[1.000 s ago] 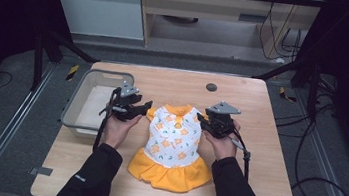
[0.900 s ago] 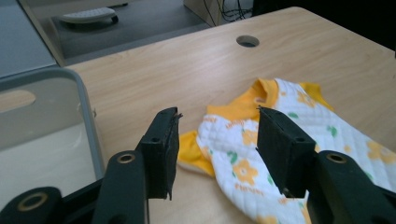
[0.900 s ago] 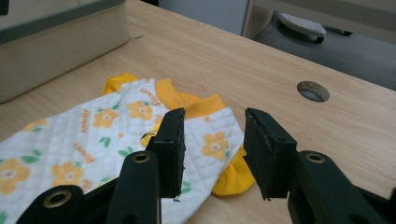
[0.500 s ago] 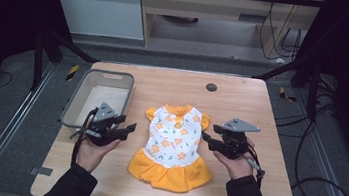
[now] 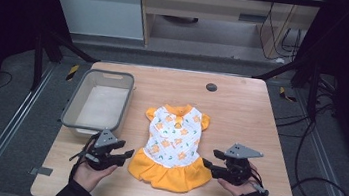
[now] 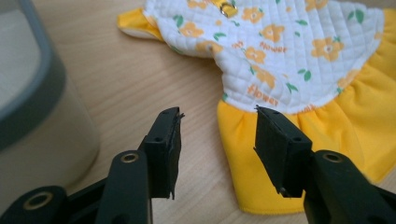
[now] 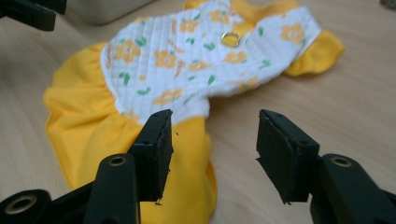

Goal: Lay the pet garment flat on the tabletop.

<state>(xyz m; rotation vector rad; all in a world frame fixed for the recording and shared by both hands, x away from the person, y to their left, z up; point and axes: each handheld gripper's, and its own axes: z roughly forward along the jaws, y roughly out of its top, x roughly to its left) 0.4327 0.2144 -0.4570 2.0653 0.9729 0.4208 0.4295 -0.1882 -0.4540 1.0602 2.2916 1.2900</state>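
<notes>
Small quilted white dress with orange flower print and yellow ruffled skirt (image 5: 172,148) lying flat, face up, mid-table on the light wooden table (image 5: 241,111), neck toward the far side, skirt hem toward the near edge. Looks spread and smoothed, sleeves out to both sides; no fold made, nothing in the grey plastic bin (image 5: 97,99) at far left (whether folding or binning comes next, not decidable from this). So early stage by judgement: laid out, main handling left. Left gripper (image 5: 123,155) near-left of the skirt, jaws apart, holding nothing; in the left gripper view (image 6: 217,122) the skirt's left edge sits just beyond and partly between the tips, right jaw over yellow fabric, left jaw over bare wood, not clamped. Right gripper (image 5: 208,161) near-right of the skirt, jaws likewise spread and empty; in the right gripper view (image 7: 214,125) the skirt's right corner lies under the left jaw, the right jaw over bare table. Both grippers just beside the hem corners, close enough for a pinch on each side. Small dark round spot (image 5: 211,87) on the far table, well apart from the dress.
</notes>
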